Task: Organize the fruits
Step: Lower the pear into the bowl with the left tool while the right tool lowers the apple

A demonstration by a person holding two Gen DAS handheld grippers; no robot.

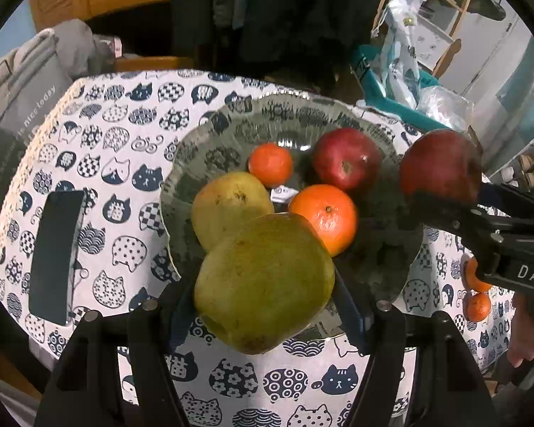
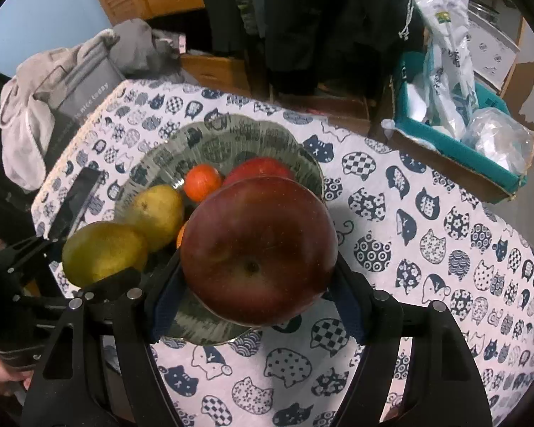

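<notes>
A glass plate [image 1: 231,121] [image 2: 228,131] sits on the cat-print tablecloth. On it lie a pear [image 1: 228,203] [image 2: 158,213], a red apple [image 1: 345,158] [image 2: 258,167], a small mandarin [image 1: 270,163] [image 2: 202,181] and a larger mandarin [image 1: 325,215]. My left gripper [image 1: 267,306] is shut on a green pear [image 1: 265,281] [image 2: 103,252] over the plate's near rim. My right gripper [image 2: 258,302] is shut on a dark red apple [image 2: 258,249] [image 1: 439,165] above the plate's near side.
Two mandarins [image 1: 477,295] lie on the tablecloth right of the plate. A black phone [image 1: 55,256] [image 2: 76,199] lies left of it. A grey bag [image 2: 71,82] sits at the table's far left, a teal box [image 2: 459,142] of plastic bags beyond the right edge.
</notes>
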